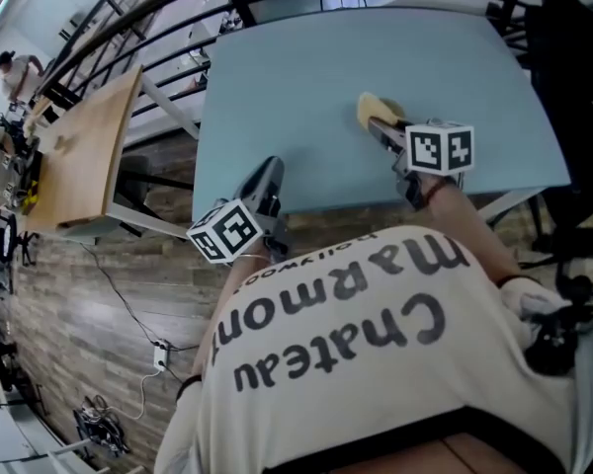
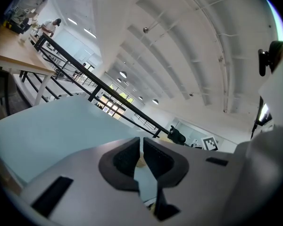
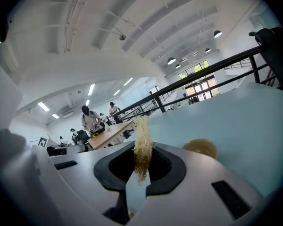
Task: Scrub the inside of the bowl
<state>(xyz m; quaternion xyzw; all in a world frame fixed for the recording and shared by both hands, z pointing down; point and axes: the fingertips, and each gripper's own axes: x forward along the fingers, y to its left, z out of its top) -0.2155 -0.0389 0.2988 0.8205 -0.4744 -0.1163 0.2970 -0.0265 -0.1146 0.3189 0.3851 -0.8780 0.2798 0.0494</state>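
two grippers work over a smooth pale-blue table (image 1: 306, 67), with wide open surface toward the frame's top. the left gripper (image 1: 269, 172) is at the table's near edge, its jaws pinched nearly together on nothing. the right gripper (image 1: 378, 126), centre frame, clamps a stringy straw-coloured scrubber (image 3: 142, 145). a rounded amber dome (image 3: 200, 148), seemingly the bowl, sits just right of it.

A pale blue rectangular table (image 1: 326, 77) stands on a grey-brown wood-plank floor (image 1: 69, 304). Just off its left edge stands a light wooden table (image 1: 89, 156). A black metal railing (image 1: 143, 8) runs beyond both tables' far edges. A white power strip (image 1: 160, 355) with thin dark cables lies on the floor. A distant person (image 1: 20, 72) stands past the wooden table's far end.
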